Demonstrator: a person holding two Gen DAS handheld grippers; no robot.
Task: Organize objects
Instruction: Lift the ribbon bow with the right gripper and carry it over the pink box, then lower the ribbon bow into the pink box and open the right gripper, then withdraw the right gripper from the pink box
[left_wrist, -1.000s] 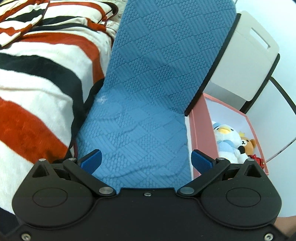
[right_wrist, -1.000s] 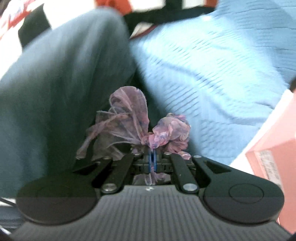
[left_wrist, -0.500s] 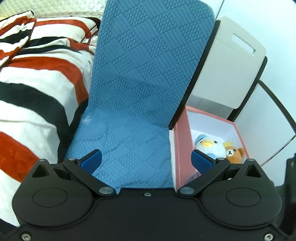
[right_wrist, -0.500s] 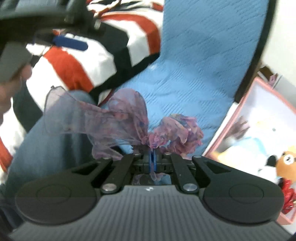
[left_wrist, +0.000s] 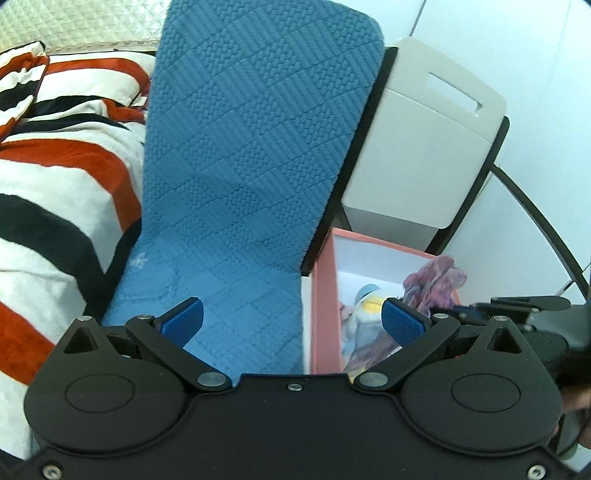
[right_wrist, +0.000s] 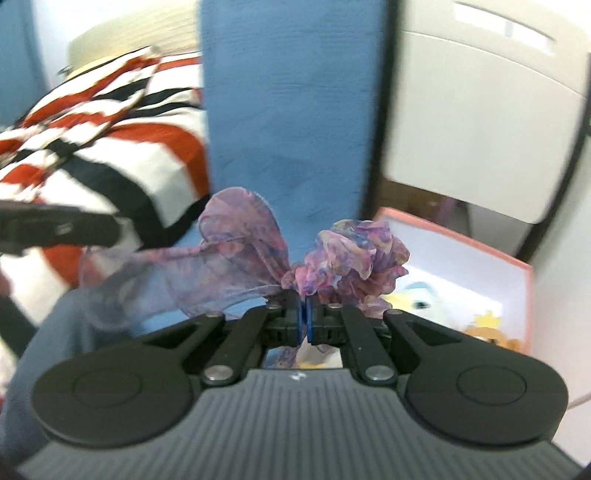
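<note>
While its blue-padded jaws are pressed together on the middle of a crumpled purple-and-pink sheer scarf (right_wrist: 258, 266), the right gripper (right_wrist: 303, 317) points level toward a pink open cardboard box (right_wrist: 480, 254), the fabric bunching up on both sides of the jaws and trailing below them. The left gripper (left_wrist: 291, 321) hangs beside it with jaws spread wide and nothing between them, over a textured blue cushion (left_wrist: 251, 147). Inside the box lies a white-and-blue plush penguin (left_wrist: 365, 306); beyond stands a white cabinet (left_wrist: 424, 140), and a red, black and white striped blanket (left_wrist: 55, 184) lies left.
</note>
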